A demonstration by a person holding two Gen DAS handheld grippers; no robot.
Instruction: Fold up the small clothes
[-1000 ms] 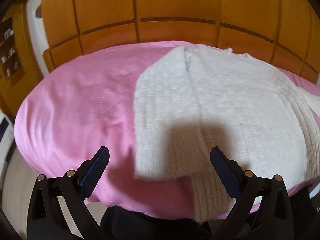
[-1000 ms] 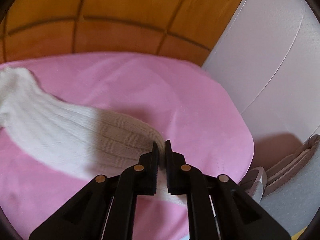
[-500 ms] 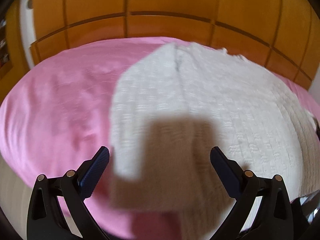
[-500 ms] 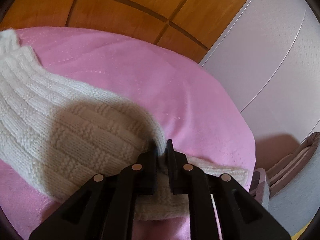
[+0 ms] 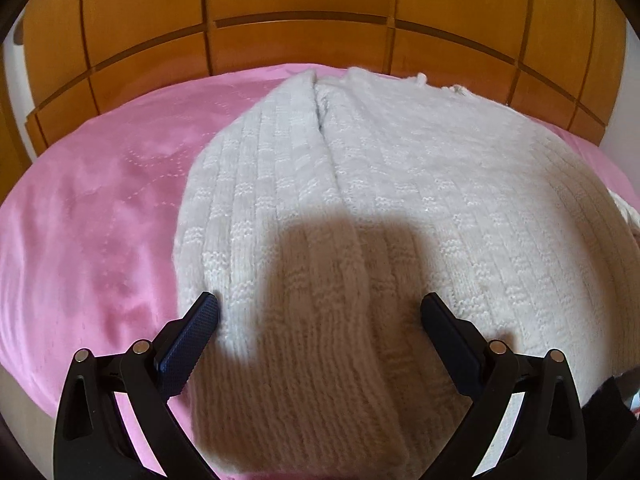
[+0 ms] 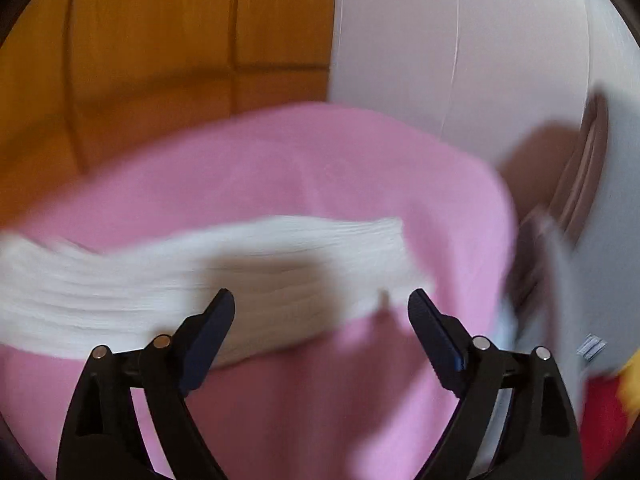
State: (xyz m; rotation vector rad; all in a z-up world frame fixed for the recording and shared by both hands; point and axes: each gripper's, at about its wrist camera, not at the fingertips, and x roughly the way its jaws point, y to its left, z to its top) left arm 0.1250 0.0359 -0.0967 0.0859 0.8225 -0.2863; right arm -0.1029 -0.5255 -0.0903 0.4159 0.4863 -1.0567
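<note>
A white knitted sweater [image 5: 400, 200] lies flat on a pink blanket [image 5: 92, 220]. In the left wrist view its near-left sleeve is folded over the body. My left gripper [image 5: 320, 312] is open, close above the sweater's near edge, and casts a shadow on it. In the blurred right wrist view the sweater's other sleeve [image 6: 200, 264] lies stretched out on the blanket [image 6: 320, 168]. My right gripper [image 6: 320, 312] is open and empty just above the sleeve's near edge.
An orange wooden panelled headboard [image 5: 320, 12] stands behind the blanket. A white wall [image 6: 480, 60] and grey padded items [image 6: 560, 240] are at the right. Something red and yellow [image 6: 612, 408] shows at the lower right.
My right gripper was shut on the sleeve cuff; it has let go, opened and swung right. My left gripper moved forward over the sweater, staying open.
</note>
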